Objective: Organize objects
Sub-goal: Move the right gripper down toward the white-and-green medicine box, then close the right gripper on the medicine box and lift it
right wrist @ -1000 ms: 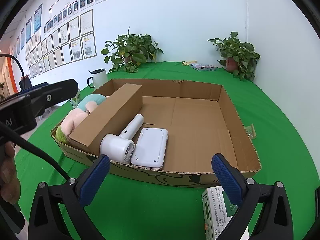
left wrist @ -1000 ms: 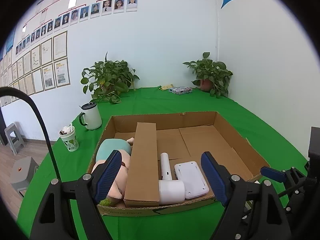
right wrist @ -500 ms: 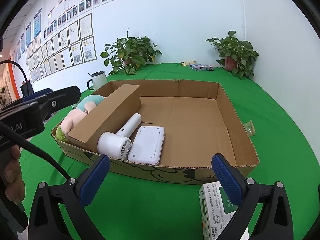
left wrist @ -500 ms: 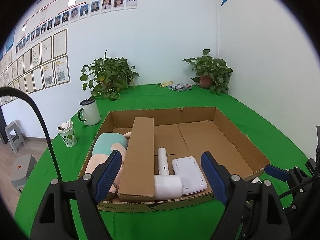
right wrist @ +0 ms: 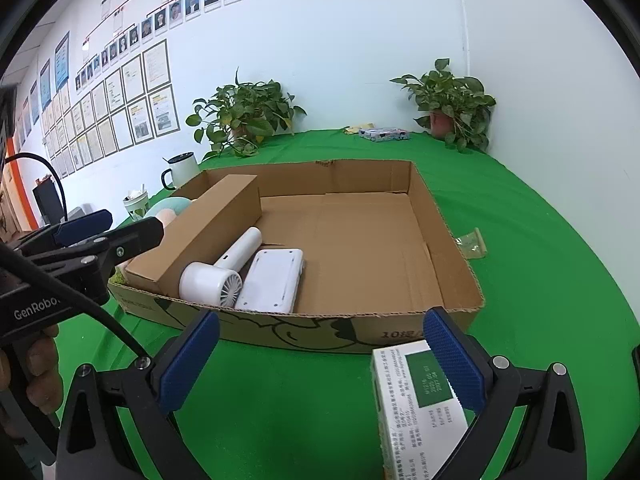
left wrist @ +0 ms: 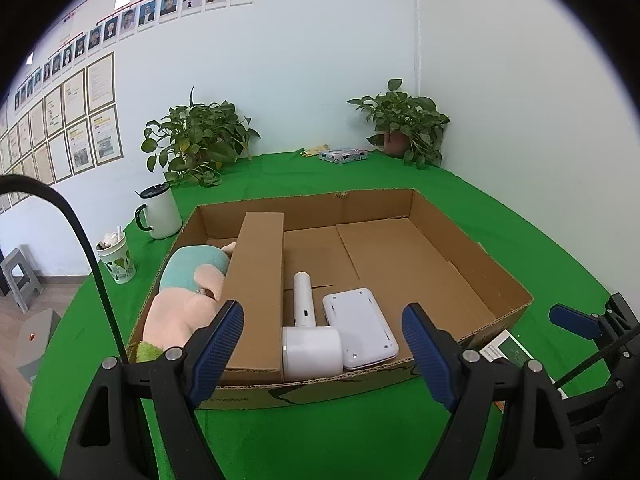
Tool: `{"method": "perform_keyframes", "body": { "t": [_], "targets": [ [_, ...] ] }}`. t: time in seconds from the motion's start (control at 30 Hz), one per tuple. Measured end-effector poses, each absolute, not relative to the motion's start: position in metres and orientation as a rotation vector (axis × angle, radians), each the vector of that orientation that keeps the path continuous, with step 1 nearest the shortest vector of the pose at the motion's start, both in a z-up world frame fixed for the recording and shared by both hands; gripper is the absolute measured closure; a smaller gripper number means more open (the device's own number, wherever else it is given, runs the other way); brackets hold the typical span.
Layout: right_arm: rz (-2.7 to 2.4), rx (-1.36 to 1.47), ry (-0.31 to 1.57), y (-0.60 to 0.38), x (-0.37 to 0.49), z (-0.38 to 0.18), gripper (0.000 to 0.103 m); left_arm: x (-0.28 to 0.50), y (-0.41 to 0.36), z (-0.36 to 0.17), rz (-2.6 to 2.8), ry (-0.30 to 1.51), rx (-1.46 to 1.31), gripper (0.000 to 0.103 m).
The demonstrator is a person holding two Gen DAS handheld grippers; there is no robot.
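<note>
Gaping empty, each hand-held gripper (left wrist: 322,342) (right wrist: 320,350) nears the tray (right wrist: 456,268); medicine box (right wrist: 416,408) partly hidden.

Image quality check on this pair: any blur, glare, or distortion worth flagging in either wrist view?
Left wrist view: sharp, evenly lit, strong fisheye bending, black vignette corners, cardboard tray crisp. Right wrist view: equally sharp, no glare; the white-and-green box near the lens stays readable.

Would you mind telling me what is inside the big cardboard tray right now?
Inside the cardboard tray: a plush toy, a long cardboard box, a white handheld fan and a flat white device. The long box hides part of the plush toy and the floor beneath.
</note>
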State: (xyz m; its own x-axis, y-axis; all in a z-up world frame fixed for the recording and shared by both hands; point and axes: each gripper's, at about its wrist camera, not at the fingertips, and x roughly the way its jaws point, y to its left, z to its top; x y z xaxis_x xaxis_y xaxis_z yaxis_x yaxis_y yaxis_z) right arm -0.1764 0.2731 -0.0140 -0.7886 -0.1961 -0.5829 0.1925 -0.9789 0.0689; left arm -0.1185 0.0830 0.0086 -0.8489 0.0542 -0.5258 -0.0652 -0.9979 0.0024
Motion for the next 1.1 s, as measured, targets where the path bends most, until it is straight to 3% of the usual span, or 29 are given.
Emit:
{"method": "perform_keyframes", "body": {
  "t": [0.23,0.53,0.6,0.67,0.7,0.83,0.97,1.0,1.03,1.1],
  "targets": [
    [-2.787,0.965,-0.015,0.312,-0.145,-0.026,0.001,-0.104,0.088,-0.005,2.917,0.043,-0.89,0.022],
    [-2.713,1.299,0.05,0.353,-0.115,-0.082,0.001,-0.092,0.097,-0.044,2.769,-0.07,-1.051,0.022],
    [-2.7,1.334,0.04,0.352,-0.114,-0.092,0.009,-0.091,0.1,-0.048,2.743,-0.09,-1.07,0.022],
    [-2.695,1.363,0.045,0.35,-0.114,-0.098,0.033,-0.092,0.1,-0.05,2.722,-0.115,-1.081,0.022],
    [-2.698,1.375,0.072,0.347,-0.116,-0.101,0.039,-0.092,0.1,-0.051,2.706,-0.132,-1.086,0.022],
    [-2.651,1.36,0.093,0.332,-0.109,-0.1,0.044,-0.091,0.1,-0.054,2.644,-0.172,-1.1,0.022],
    [-2.58,1.288,0.063,0.303,-0.095,-0.089,0.037,-0.094,0.096,-0.063,2.518,-0.33,-1.154,0.022],
    [-2.563,1.274,0.056,0.297,-0.094,-0.088,0.029,-0.097,0.093,-0.068,2.466,-0.406,-1.172,0.022],
    [-2.536,1.265,0.045,0.291,-0.093,-0.088,0.002,-0.099,0.093,-0.072,2.428,-0.459,-1.19,0.022],
    [-2.491,1.251,0.059,0.281,-0.09,-0.089,0.001,-0.103,0.095,-0.082,2.352,-0.543,-1.236,0.022]
  ]
}}
